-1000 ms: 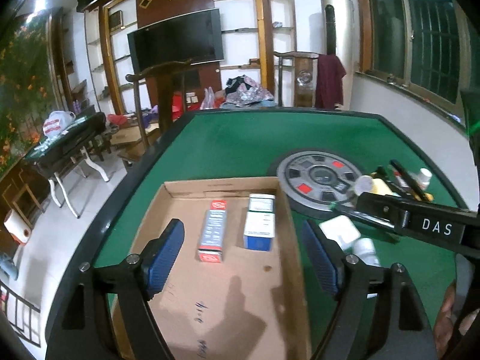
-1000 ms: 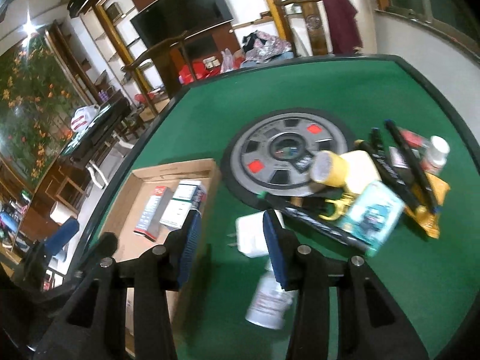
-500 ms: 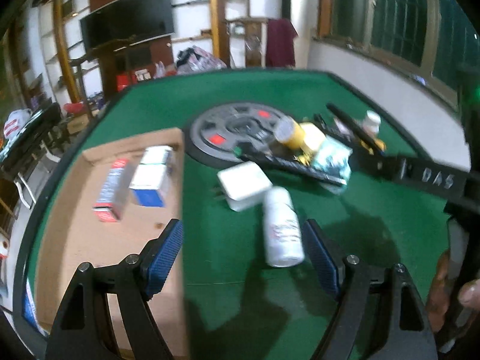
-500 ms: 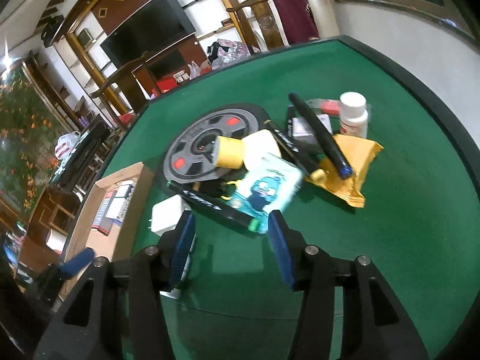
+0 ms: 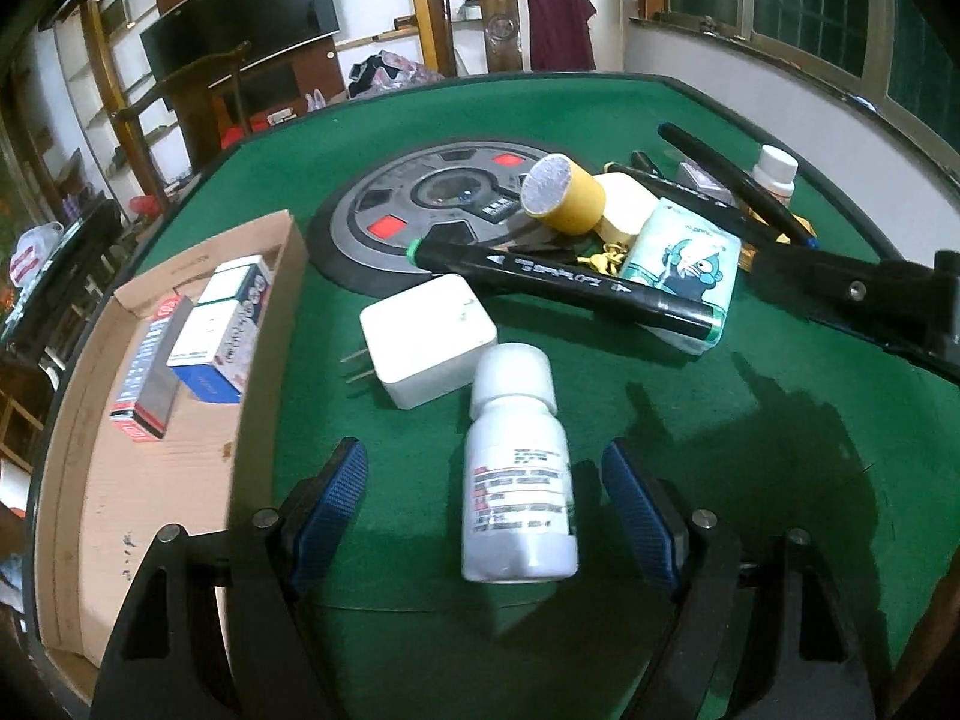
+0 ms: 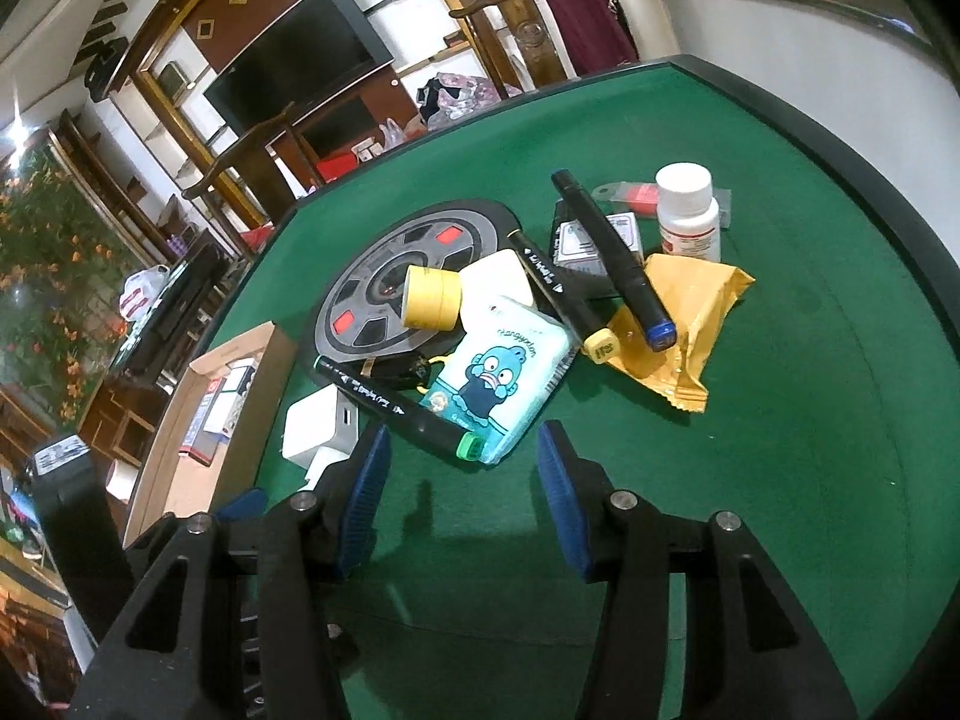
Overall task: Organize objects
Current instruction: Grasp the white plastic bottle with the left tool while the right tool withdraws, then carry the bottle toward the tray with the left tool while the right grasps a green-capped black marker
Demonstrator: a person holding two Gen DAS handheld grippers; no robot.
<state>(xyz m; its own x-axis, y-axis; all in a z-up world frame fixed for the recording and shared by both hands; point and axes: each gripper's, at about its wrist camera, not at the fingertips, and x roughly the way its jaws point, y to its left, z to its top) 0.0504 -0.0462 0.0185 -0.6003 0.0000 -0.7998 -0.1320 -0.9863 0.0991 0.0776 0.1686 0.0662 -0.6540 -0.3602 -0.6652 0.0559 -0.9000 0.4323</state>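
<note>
A white pill bottle [image 5: 517, 468] lies on its side on the green table, between the open fingers of my left gripper [image 5: 486, 510], not gripped. Behind it lie a white charger [image 5: 427, 339] and a green-capped black marker [image 5: 570, 288]. A cardboard tray [image 5: 156, 480] at the left holds two small boxes [image 5: 222, 330]. My right gripper [image 6: 462, 480] is open and empty, just short of a cartoon tissue pack [image 6: 498, 378] and the marker [image 6: 396, 408]. A yellow tape roll [image 6: 429, 299] sits on the grey disc [image 6: 384, 288].
Further right lie two more markers [image 6: 612, 258], a yellow packet [image 6: 684, 324], an upright white bottle [image 6: 687, 213] and small cards [image 6: 582, 237]. The table rim curves at the right. The right gripper's arm [image 5: 858, 300] crosses the left wrist view.
My left gripper has swung right from over the tray and closed in on the lying white bottle. My right gripper has moved right, from the charger to the tissue pack.
</note>
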